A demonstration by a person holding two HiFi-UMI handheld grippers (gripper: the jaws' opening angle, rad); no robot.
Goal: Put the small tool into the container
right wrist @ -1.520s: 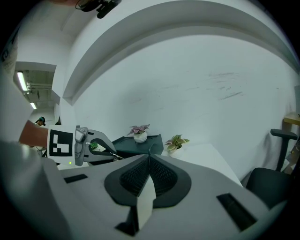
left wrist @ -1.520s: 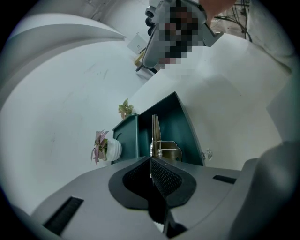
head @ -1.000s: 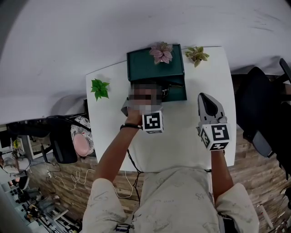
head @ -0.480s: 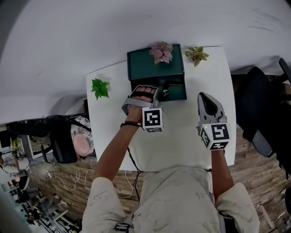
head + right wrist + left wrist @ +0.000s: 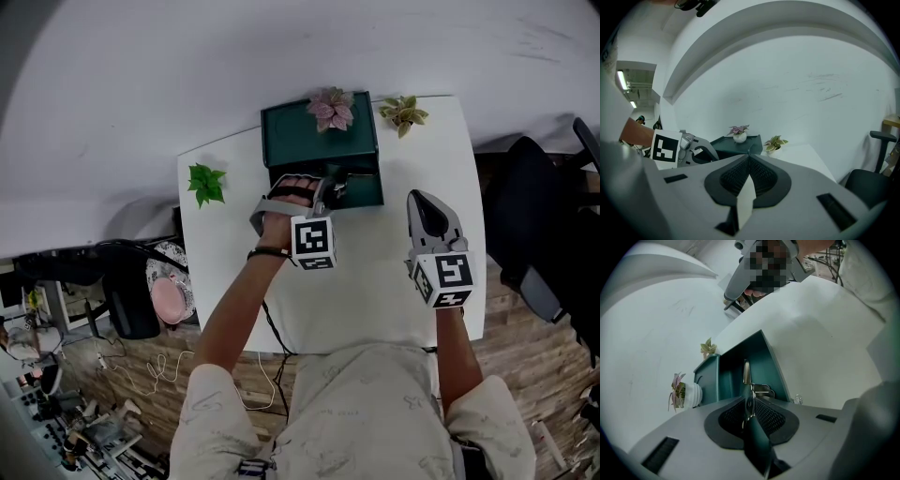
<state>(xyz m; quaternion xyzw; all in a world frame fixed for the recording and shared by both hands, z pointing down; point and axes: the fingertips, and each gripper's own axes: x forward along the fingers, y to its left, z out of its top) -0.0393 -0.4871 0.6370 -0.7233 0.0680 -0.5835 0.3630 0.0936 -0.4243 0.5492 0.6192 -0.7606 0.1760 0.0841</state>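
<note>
A dark green container (image 5: 302,139) stands at the far edge of the white table (image 5: 375,281), with its open tray toward me. My left gripper (image 5: 327,184) reaches over that tray. In the left gripper view a small metal tool (image 5: 746,379) sticks up from between the jaws, above the container's (image 5: 761,359) inside. The jaws are opening, and the tool still sits in the seam between them. My right gripper (image 5: 423,200) hovers over the table's right side, shut with nothing in it, pointing toward the container (image 5: 729,143).
A pink potted plant (image 5: 332,110) sits on the container's lid. One green plant (image 5: 404,112) stands at the table's far right corner and another (image 5: 206,181) at its left edge. A dark chair (image 5: 534,225) is off the right side.
My left gripper has edged a little farther toward the container with the tool. The right gripper has stayed where it was.
</note>
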